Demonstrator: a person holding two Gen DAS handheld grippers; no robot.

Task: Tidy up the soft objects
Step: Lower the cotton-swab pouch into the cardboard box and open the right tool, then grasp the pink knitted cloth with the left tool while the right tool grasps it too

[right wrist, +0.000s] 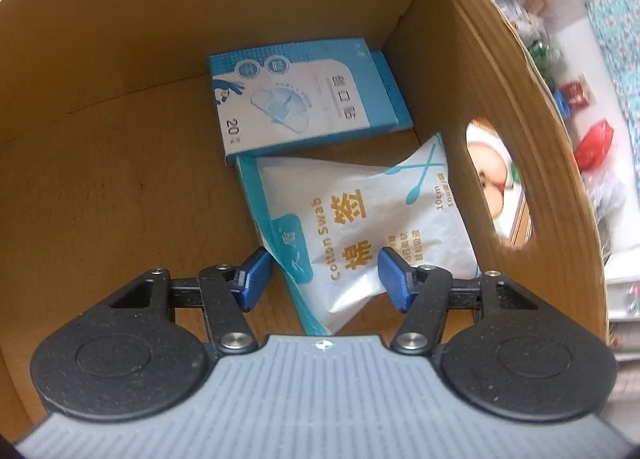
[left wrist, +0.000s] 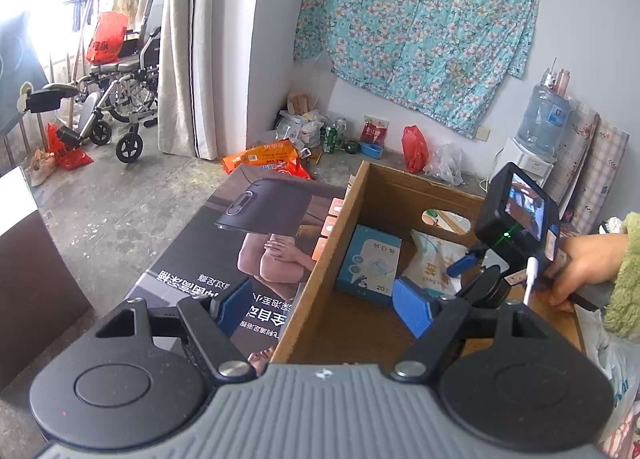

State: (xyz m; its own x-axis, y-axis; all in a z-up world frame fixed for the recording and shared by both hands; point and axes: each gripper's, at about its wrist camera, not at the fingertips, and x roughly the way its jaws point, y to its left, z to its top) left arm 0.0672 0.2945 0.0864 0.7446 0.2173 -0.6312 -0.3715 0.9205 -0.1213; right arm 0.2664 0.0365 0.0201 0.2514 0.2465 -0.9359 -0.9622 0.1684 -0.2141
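A brown cardboard box (left wrist: 400, 187) stands open in front of me; its inner wall (right wrist: 100, 79) fills the right wrist view. Inside lie a blue bandage box (right wrist: 308, 95) and a white cotton swab bag (right wrist: 368, 227); both also show in the left wrist view, the bandage box (left wrist: 370, 263) and the bag (left wrist: 434, 259). My right gripper (right wrist: 324, 279) is open inside the box, its blue pads on either side of the bag's near end, not gripping it. It also appears in the left wrist view (left wrist: 464, 271). My left gripper (left wrist: 324, 309) is open and empty over the box's near left wall.
A large printed carton (left wrist: 248, 243) lies flat left of the box. Orange bags (left wrist: 264, 159), a red bag (left wrist: 414, 147), cans and clutter sit on the floor by the wall. A wheelchair (left wrist: 120, 99) stands far left, a water dispenser (left wrist: 536, 139) at right.
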